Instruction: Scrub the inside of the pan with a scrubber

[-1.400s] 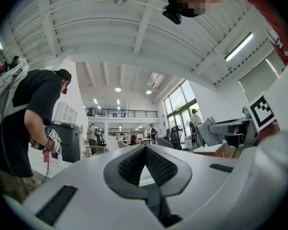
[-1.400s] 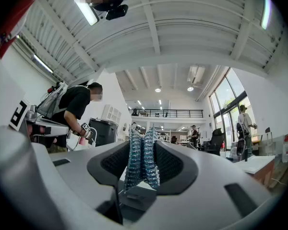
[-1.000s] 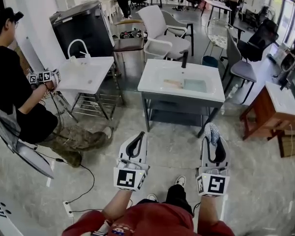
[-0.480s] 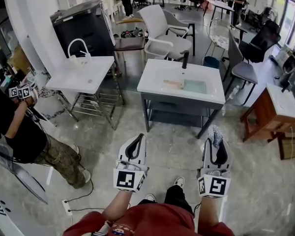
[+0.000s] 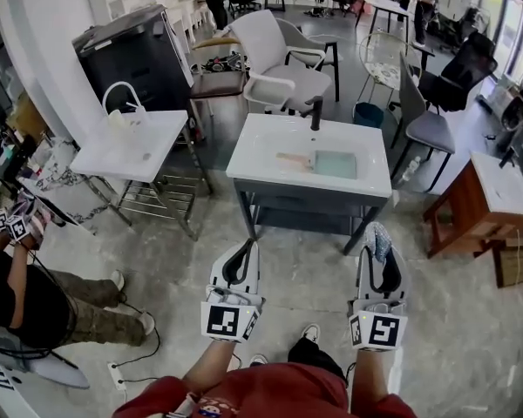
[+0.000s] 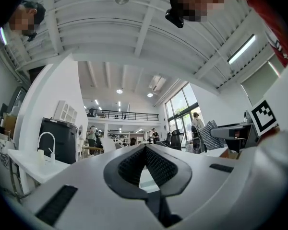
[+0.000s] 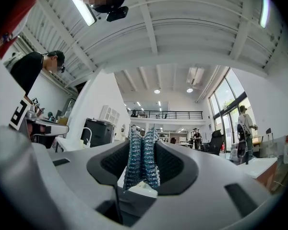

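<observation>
Both grippers hang low over the grey floor, well short of the white sink stand (image 5: pixel 260 149). My left gripper (image 5: pixel 247 243) is shut, its fingertips (image 6: pixel 145 148) touching with nothing between them. My right gripper (image 5: pixel 378 230) is shut on a blue mesh scrubber (image 7: pixel 143 157), which sticks up past the jaw tips (image 5: pixel 380 239). In the sink basin lie a tan flat piece (image 5: pixel 294 159) and a pale teal patch (image 5: pixel 335 164). I cannot make out a pan in any view.
A second white sink stand (image 5: pixel 131 146) and a black cabinet (image 5: pixel 131 50) are at the left. White chairs (image 5: pixel 279 59) stand behind the sink. A wooden side table (image 5: pixel 479 198) is at the right. A person (image 5: pixel 26 294) crouches at far left, and a power strip (image 5: pixel 118 373) lies on the floor.
The person at the left has moved down and further left. The sink stand has shifted a little left in the head view. Both grippers keep their places and states.
</observation>
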`<state>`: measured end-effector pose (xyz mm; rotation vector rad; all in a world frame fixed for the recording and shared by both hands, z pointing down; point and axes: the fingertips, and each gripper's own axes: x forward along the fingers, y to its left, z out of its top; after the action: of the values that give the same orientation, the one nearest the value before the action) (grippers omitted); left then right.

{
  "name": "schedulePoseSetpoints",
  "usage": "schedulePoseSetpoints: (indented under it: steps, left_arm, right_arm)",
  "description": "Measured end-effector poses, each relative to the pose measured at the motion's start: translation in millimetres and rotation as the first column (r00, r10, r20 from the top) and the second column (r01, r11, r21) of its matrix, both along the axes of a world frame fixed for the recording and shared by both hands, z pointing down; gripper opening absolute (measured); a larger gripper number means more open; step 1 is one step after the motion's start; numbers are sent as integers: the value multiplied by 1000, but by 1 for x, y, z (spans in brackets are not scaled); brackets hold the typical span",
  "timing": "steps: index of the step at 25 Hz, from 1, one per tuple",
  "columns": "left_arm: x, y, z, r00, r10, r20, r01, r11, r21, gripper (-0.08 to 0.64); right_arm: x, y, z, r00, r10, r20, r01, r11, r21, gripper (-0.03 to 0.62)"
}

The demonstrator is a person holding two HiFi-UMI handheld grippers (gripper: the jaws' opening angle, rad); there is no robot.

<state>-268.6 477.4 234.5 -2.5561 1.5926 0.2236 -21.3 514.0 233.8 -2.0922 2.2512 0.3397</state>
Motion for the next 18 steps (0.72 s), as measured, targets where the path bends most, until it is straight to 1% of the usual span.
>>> schedulePoseSetpoints:
  steps: [6, 11, 18]
  left_arm:
    - [45, -43, 0, 1000, 0, -4, 0, 1000, -4, 14]
    - [73, -79, 1, 1000, -20, 5, 20, 1000, -18, 14]
    - [123, -114, 1, 1000, -21, 23, 21, 1000, 3, 14]
  right_arm:
    - [44, -43, 2, 1000, -8, 5, 8, 1000, 2, 176]
    - [80, -78, -1, 1000, -11, 4, 11, 1000, 9, 176]
    - [132, -112, 2, 1000, -19, 18, 19, 1000, 15, 176]
